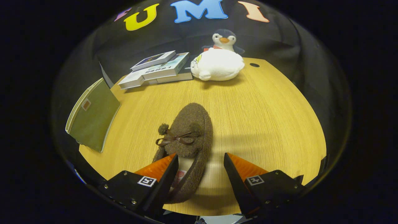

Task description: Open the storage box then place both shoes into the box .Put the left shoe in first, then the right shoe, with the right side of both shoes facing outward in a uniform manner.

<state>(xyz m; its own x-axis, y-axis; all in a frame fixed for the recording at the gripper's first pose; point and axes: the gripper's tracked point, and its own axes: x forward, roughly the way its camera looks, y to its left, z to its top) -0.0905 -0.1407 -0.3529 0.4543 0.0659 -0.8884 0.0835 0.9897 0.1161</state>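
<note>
Shoe [189,137], brown, fuzzy, slipper type, flat on wooden table [264,118], toe pointing away toward far edge. Small pompom and thin ribbon bow on upper. Heel end and pale lining sitting low between the fingers, nearer the left one. Gripper [200,165] spread wide, nothing pinched. Left fingertip overlapping the shoe's heel opening; actual contact cannot be told. Right finger well off the shoe's right side, bare tabletop between. Bulk of shoe, toe and bow, just ahead of the fingertips.

Green flat panel with pale rim [93,118], probably the storage box or its lid, standing tilted at table's left edge, well apart from the shoe and to the left of the left finger. Open or closed: cannot tell. Small square tag on its face.

Beyond the shoe, toward far side of table: stack of books [158,70], at least 3, top one lying askew. Just beside the books on the right, white plush toy [217,65] lying on its side, touching or nearly touching the stack. Behind it, penguin plush [224,39] upright at table's back edge. Small dark round hole [254,65] in tabletop right of white plush.

Only 1 shoe noted on table.
</note>
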